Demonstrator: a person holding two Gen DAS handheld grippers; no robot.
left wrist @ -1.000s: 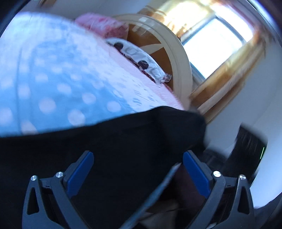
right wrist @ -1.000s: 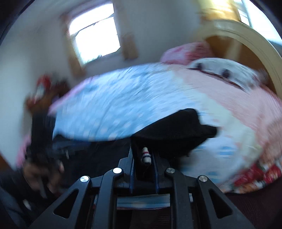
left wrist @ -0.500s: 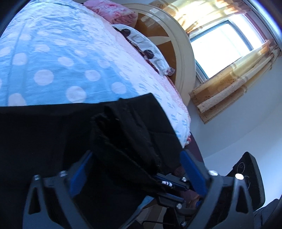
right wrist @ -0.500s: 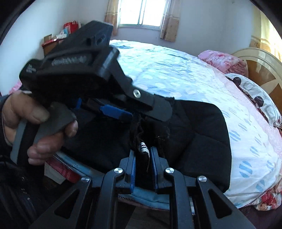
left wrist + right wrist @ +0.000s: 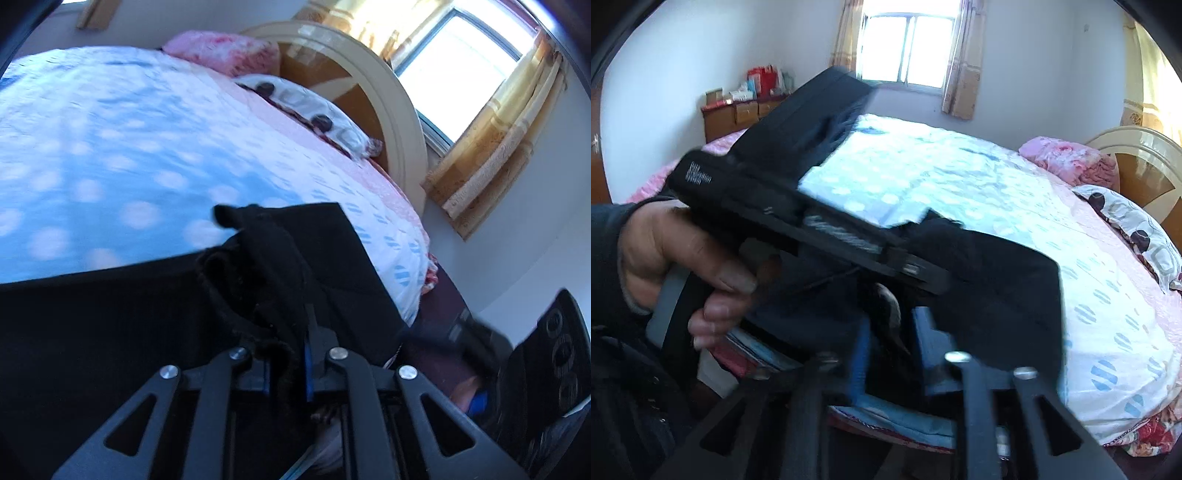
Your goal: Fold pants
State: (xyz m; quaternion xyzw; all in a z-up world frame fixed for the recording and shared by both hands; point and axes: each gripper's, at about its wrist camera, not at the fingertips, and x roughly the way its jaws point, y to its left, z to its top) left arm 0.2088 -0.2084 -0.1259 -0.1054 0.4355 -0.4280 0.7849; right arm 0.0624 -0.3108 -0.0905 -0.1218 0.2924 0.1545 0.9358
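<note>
Black pants lie on the near edge of the bed, with a bunched fold raised up. My left gripper is shut on that bunched black fabric. In the right wrist view the pants hang over the bed's edge, and the left gripper's body, held by a hand, crosses in front. My right gripper has its blue pads a little apart with dark fabric between them; the view is blurred.
The bed has a blue polka-dot cover and a pink and white sheet. Pillows lie against the round headboard. A window with curtains is at the right. A wooden cabinet stands at the far wall.
My left gripper has shut on the bunched pants fabric; it was open half a second ago. My right gripper's jaws have parted a little. Both views have shifted.
</note>
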